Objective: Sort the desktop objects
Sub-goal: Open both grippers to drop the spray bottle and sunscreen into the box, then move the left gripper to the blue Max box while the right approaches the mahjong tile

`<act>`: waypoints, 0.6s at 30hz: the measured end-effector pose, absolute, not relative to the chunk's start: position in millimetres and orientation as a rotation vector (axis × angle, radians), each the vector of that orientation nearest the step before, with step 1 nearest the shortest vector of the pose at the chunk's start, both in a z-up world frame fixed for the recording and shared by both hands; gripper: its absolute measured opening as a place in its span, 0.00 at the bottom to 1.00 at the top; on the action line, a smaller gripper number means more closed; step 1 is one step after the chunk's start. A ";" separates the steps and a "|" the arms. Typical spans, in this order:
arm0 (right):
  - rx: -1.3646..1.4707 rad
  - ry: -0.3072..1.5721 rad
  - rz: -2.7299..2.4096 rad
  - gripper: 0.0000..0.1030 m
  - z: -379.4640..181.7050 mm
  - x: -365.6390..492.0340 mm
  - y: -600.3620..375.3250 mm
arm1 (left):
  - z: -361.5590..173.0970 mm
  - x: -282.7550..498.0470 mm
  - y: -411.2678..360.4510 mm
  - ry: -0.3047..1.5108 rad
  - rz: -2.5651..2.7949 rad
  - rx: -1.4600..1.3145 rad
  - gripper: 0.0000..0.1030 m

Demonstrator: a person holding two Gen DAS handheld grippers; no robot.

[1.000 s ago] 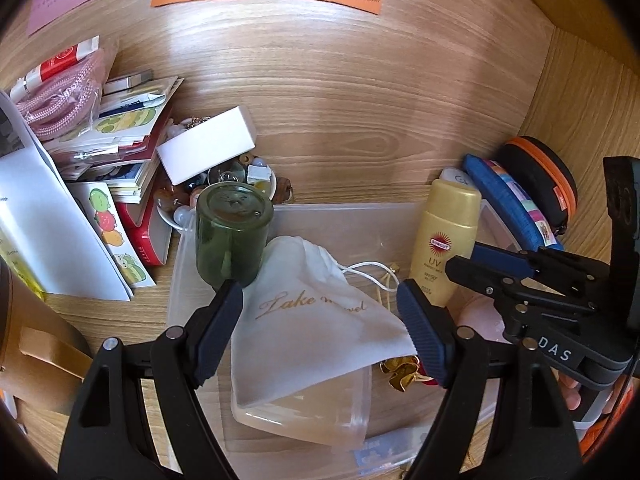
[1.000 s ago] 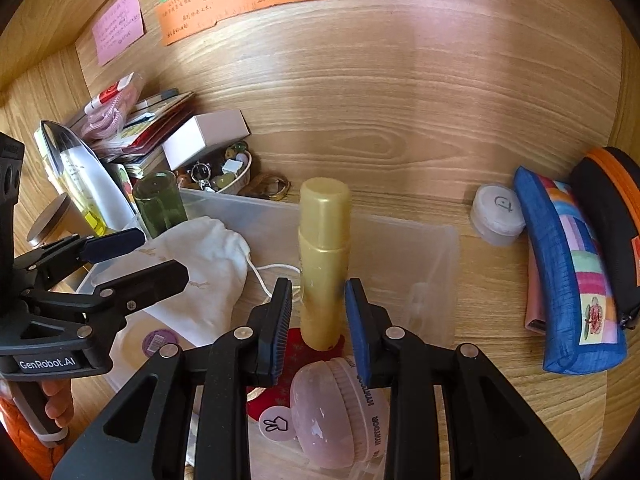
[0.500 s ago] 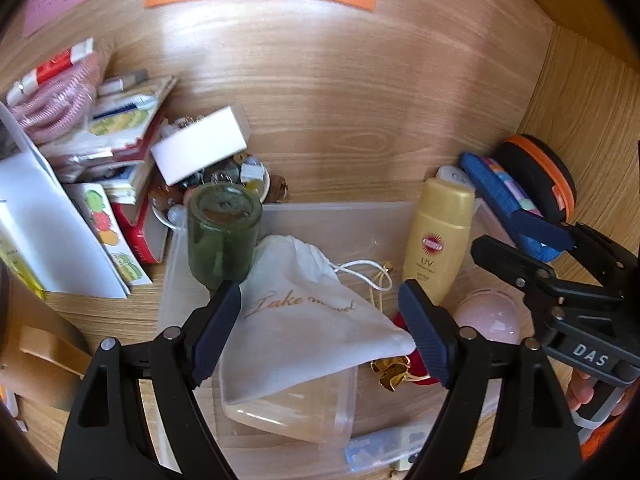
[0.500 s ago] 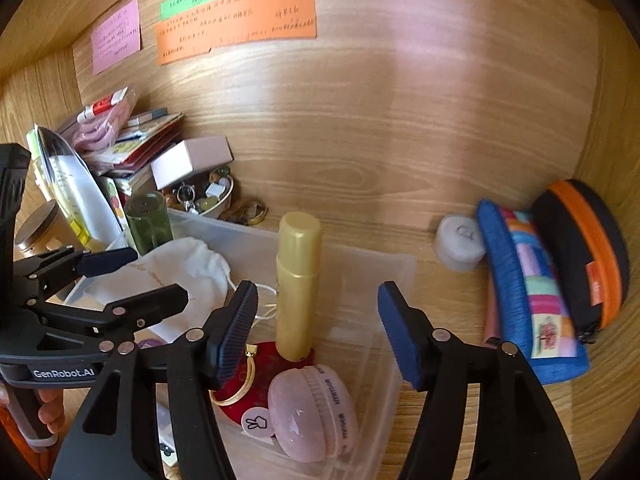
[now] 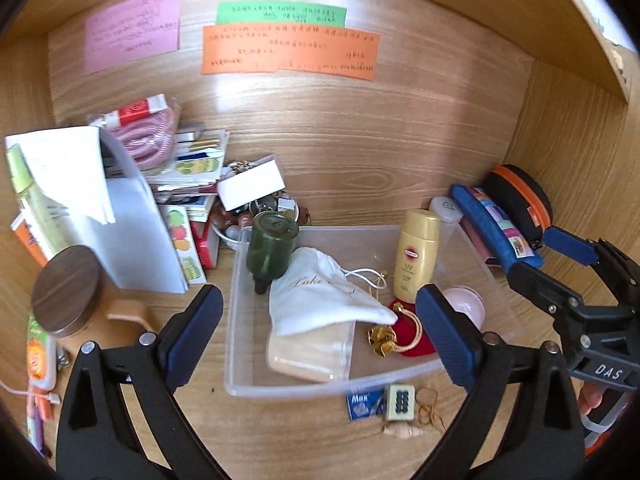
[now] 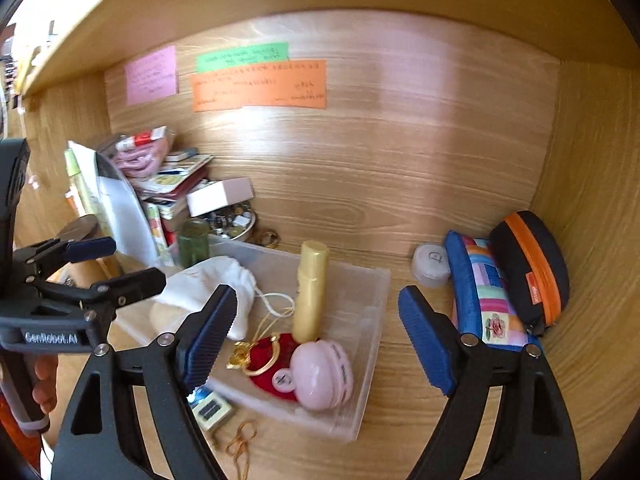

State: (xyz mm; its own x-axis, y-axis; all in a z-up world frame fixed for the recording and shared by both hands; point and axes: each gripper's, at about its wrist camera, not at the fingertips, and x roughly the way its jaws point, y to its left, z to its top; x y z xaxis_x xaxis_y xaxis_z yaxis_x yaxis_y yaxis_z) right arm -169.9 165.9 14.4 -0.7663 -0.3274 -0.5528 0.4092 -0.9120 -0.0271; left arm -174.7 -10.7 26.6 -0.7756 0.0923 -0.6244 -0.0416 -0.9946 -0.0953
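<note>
The clear plastic bin (image 6: 376, 280) is seen just ahead of both grippers, so that sorted things are collected in it. The white drawstring pouch (image 5: 320, 300) is laid between the jaws of the left gripper (image 5: 320, 336), which are opening and press on nothing. The gold sunscreen bottle (image 6: 310, 292) is stood upright inside, ahead of the right gripper (image 6: 316, 340), whose jaws are opening around nothing. The mahjong tile (image 5: 399, 400) is not yet sorted; it lies outside, below the left jaws.

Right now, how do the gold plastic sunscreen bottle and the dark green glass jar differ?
The gold plastic sunscreen bottle stands upright in the clear plastic bin; the dark green glass jar leans at the bin's far left corner. The bottle is tall, slim and opaque; the jar is squat and translucent. Neither is held.
</note>
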 end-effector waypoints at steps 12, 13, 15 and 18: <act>0.776 0.206 -2.602 0.79 13.3 -119.2 173.9 | 33.7 -116.7 -17.6 -0.040 2.937 -0.963 0.98; 0.786 0.220 -2.586 0.79 10.1 -115.9 172.7 | 31.3 -115.1 -18.6 -0.032 2.938 -0.968 0.98; 0.802 0.240 -2.570 0.79 4.3 -112.2 169.7 | 24.1 -108.5 -21.8 -0.023 2.948 -0.986 0.98; 0.835 0.252 -2.526 0.78 -9.5 -105.5 163.9 | 12.6 -100.4 -28.7 -0.047 2.950 -1.011 0.98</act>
State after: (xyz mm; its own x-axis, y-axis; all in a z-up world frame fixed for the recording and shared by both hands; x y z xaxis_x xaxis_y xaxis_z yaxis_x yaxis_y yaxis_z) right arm -105.5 163.9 -9.5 -0.7073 -0.3712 -0.6016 0.4829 -0.8752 -0.0277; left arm -100.4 -28.7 12.6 -0.7896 0.0317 -0.6128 -0.0121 -0.9993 -0.0361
